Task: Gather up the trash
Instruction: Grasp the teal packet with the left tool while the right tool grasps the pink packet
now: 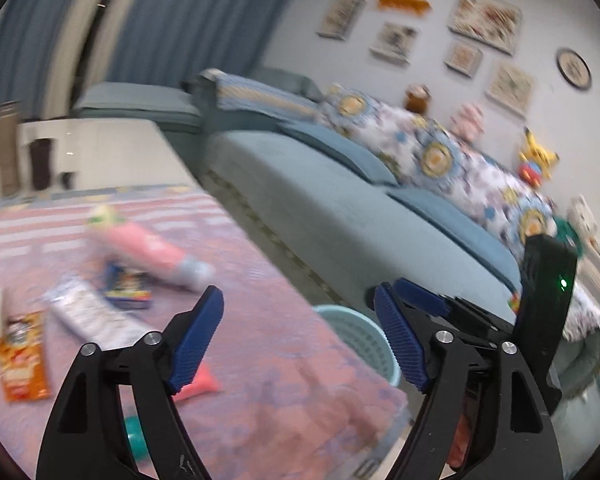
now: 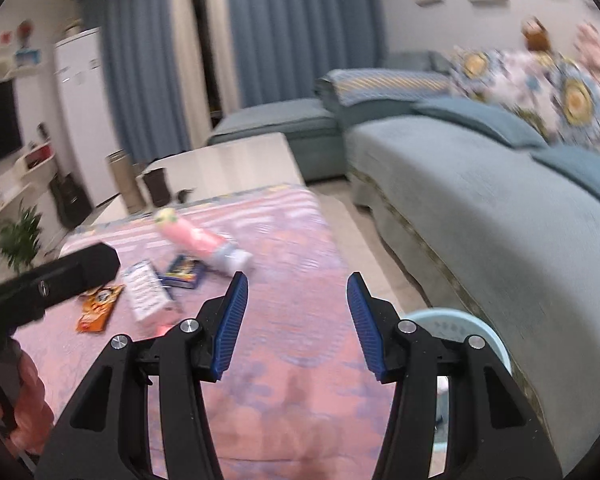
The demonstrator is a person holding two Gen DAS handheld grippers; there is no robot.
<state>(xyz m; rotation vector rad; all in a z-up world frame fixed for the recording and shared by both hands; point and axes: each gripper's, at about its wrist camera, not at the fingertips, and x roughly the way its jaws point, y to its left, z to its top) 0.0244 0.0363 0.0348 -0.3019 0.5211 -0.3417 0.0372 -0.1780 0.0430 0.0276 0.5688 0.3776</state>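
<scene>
1. The pink patterned table cover [image 2: 292,320] fills the lower middle of both views.
2. A pale blue slotted basket [image 1: 356,340] stands lower right of centre, between table and sofa [image 2: 500,216].
3. Blurred trash lies at left: pink tube [image 2: 204,240], white packet [image 2: 146,290], orange snack bag [image 1: 20,356], dark blue wrapper [image 1: 127,286].
4. The left gripper [image 1: 300,340] and right gripper [image 2: 298,324] both gape wide, holding nothing.

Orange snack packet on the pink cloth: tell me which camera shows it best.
The left wrist view. There the orange snack packet lies whole and unobstructed at the left edge, print facing up, though blurred. In the right wrist view the packet looks smaller, and its upper left part is hidden behind the left tool's black body.
</scene>
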